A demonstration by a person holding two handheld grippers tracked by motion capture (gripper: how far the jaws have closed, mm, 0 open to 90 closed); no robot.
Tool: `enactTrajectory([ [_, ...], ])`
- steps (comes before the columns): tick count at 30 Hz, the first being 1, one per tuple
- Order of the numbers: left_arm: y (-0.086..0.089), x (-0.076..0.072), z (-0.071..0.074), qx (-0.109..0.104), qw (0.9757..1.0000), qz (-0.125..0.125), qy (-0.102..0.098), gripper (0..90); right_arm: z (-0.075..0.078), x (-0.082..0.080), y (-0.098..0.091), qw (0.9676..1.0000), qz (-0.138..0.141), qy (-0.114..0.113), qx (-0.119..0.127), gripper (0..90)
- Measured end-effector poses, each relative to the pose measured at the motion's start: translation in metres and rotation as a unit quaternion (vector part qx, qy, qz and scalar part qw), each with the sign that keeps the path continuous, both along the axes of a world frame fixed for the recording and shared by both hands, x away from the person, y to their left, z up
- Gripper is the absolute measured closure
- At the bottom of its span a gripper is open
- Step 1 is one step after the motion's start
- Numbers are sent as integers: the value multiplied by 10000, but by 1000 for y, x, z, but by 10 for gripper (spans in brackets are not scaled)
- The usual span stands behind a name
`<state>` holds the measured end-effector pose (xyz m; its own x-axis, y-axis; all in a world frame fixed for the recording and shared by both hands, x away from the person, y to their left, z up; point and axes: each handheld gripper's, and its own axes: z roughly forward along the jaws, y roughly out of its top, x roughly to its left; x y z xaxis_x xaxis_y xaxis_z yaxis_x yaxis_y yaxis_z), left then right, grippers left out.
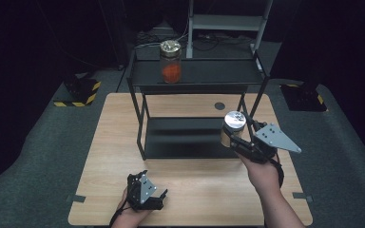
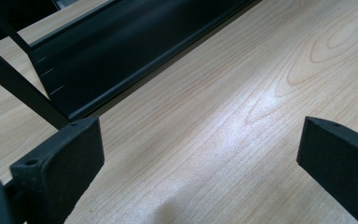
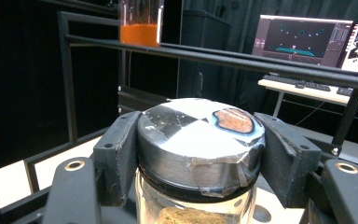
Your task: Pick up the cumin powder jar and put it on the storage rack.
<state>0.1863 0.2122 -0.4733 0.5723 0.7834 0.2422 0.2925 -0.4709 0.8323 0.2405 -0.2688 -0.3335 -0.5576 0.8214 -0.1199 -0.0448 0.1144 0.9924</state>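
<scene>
My right gripper (image 1: 235, 135) is shut on a glass jar (image 1: 232, 129) with a silver lid (image 3: 200, 135) and brown contents; both pads (image 3: 119, 154) clamp the lid's sides. The jar hangs above the table beside the right front leg of a black two-tier rack (image 1: 195, 76). On the rack's top shelf stands another glass jar (image 1: 170, 61) with orange contents (image 3: 140, 33) and a gold lid. My left gripper (image 1: 153, 190) rests near the table's front edge, jaws open over bare wood, with nothing between its fingers (image 2: 70, 163).
The rack's lower shelf (image 2: 121, 46) lies low on the wooden table (image 1: 199, 190). A round dark hole cover (image 1: 219, 106) sits behind the rack at right. Monitors (image 3: 303, 39) and a keyboard stand on a desk far behind. Black-yellow floor weights (image 1: 78, 92) flank the table.
</scene>
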Motion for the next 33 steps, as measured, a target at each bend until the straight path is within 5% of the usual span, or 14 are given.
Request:
enactTrajectory([
  [33, 4, 0, 0, -115, 9999, -20, 21, 8, 52, 29, 11, 9993, -122, -264, 240, 345],
])
